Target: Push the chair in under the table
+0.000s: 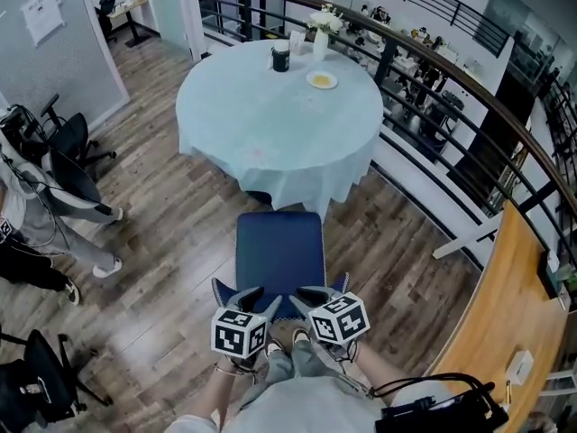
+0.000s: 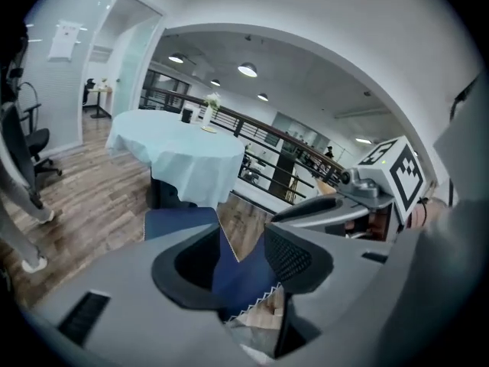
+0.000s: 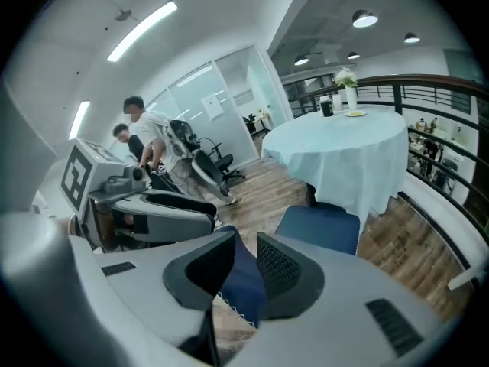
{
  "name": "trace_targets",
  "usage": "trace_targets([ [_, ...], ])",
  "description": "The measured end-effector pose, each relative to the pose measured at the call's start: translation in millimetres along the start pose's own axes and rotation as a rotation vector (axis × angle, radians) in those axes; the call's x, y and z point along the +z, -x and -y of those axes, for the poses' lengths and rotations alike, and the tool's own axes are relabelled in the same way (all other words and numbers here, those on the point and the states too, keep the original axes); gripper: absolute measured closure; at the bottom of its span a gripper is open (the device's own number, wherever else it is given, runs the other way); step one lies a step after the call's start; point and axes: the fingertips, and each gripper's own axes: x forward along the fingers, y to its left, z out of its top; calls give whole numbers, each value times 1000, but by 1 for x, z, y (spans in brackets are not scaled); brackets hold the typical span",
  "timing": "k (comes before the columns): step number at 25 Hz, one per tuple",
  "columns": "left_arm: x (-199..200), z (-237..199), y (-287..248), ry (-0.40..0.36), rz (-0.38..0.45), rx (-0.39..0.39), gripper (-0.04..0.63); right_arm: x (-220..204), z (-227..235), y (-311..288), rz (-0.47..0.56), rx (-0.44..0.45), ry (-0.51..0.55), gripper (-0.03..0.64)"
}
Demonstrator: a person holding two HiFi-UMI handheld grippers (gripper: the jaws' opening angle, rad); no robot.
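Looks like this is the get-hold-of-the-backrest step; going by where the chair is standing, no pushing is happening yet. The left gripper [image 2: 241,247] is hanging at the near edge of the blue chair [image 1: 279,251] with its jaws standing well apart. The top of the backrest [image 2: 237,275] is sitting in the gap, and the pads aren't pressing on it.

The chair is standing pulled out between the person and the round table [image 1: 261,115]. Its seat is fully in the open, with the far edge just reaching the hanging hem of the pale tablecloth [image 1: 297,183].

The right gripper [image 3: 246,254] is sitting just beside the left one on that same edge. Its jaws are only a narrow way apart with blue backrest in that gap too, and it isn't looking clamped to me.

Next move, I'm guessing: both are needing to close on the backrest, or just lean on it, then shove evenly toward the table so the chair isn't twisting off line. A dark shape [image 1: 260,198] is showing under the cloth right ahead of the seat, maybe the table's foot, so the push may be stopping early.

Writing-wise, the paper sheet [image 1: 42,13] on the glass wall [image 1: 54,70] at far left is carrying print, but it's too small to read. The left cube [image 1: 239,332] and right cube [image 1: 339,318] are showing only black-and-white square patterns, no letters. No brand is showing on the cup [image 1: 280,58], vase [image 1: 321,39] or plate [image 1: 322,80].
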Motion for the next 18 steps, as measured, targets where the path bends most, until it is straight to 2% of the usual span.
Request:
trace_targets([
  [3, -6, 6, -6, -85, -71, -46, 392, -7, -4, -3, -41, 66, 31, 483],
  [6, -16, 14, -6, -162, -151, -111, 386, -19, -7, -2, -99, 97, 112, 463],
  [10, -33, 26, -3, -281, -254, -216, 364, -36, -13, 1, -186, 154, 271, 449],
  [13, -54, 27, -1, -456, -365, -242, 362, -50, -18, 5, -274, 220, 398, 437],
  [18, -89, 9, -8, -742, -567, -180, 362, -75, -12, 5, -419, 276, 565, 437],
])
